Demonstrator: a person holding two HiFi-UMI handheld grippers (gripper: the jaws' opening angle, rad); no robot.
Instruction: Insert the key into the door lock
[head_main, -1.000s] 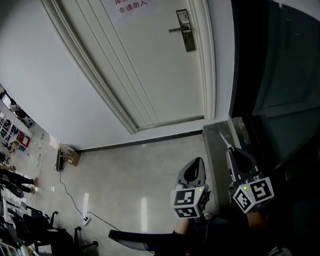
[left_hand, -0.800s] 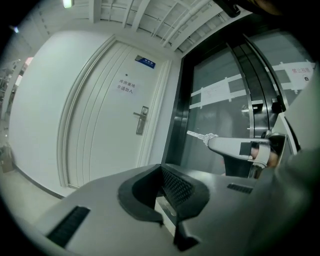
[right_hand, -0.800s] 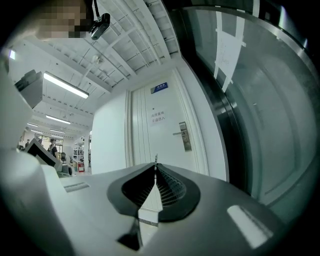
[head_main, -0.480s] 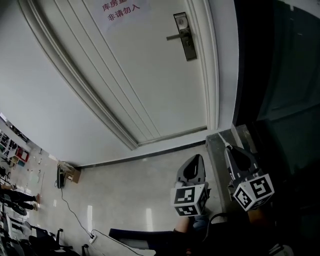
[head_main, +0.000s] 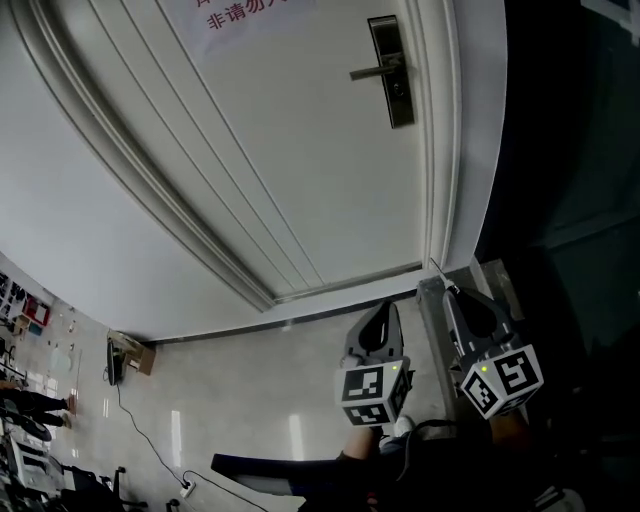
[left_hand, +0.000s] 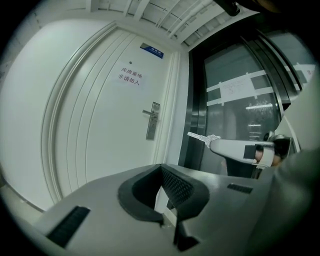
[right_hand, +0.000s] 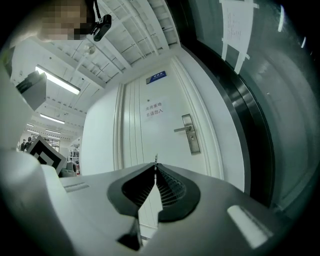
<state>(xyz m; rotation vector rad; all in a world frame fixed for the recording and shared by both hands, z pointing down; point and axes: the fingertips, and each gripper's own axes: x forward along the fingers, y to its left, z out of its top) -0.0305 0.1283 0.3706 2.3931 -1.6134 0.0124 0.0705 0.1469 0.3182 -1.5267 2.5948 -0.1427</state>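
The white door (head_main: 300, 150) carries a metal lock plate (head_main: 397, 72) with a lever handle (head_main: 372, 72) at the top of the head view. My right gripper (head_main: 448, 293) is shut on a thin silver key (head_main: 439, 274) that points up toward the door frame, well below the lock. In the right gripper view the key tip (right_hand: 156, 160) sticks out between the closed jaws, left of the lock plate (right_hand: 190, 134). My left gripper (head_main: 388, 306) is shut and empty beside it. The left gripper view shows the key (left_hand: 200, 137) and the lock plate (left_hand: 152, 121) far ahead.
A dark glass partition (head_main: 570, 150) stands right of the door frame. A paper sign (head_main: 240, 12) hangs on the door. On the tiled floor at the lower left lie a cardboard box (head_main: 130, 352) and a cable (head_main: 160, 425).
The lock has shifted right and lower in the head view and the door looks larger. Both grippers have risen slightly toward the door frame, the key still held.
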